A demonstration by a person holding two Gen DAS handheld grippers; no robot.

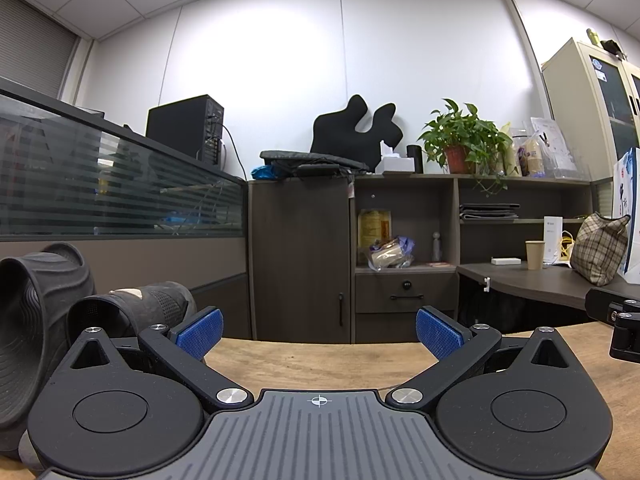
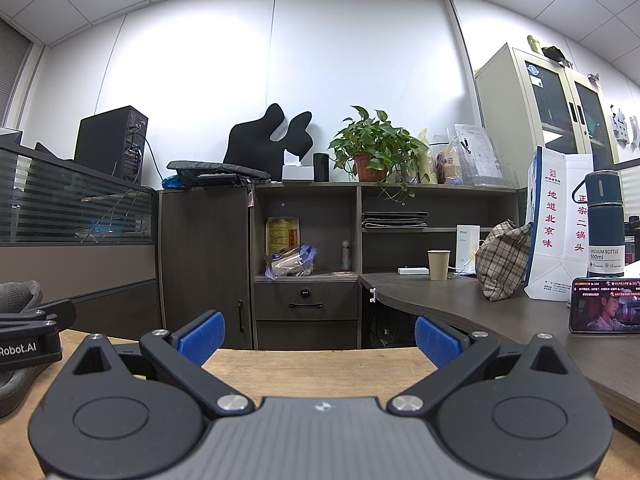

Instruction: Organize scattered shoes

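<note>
I am holding my left claw (image 1: 319, 330) and right claw (image 2: 319, 334) low over the table (image 1: 320, 364), both spread apart and carrying nothing, while two dark shoes (image 1: 132, 308) are lying just left, ready for gathering.

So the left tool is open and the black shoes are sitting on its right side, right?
Not quite. The left tool is open, but the black shoes sit on its left side, as the left wrist view shows.
</note>
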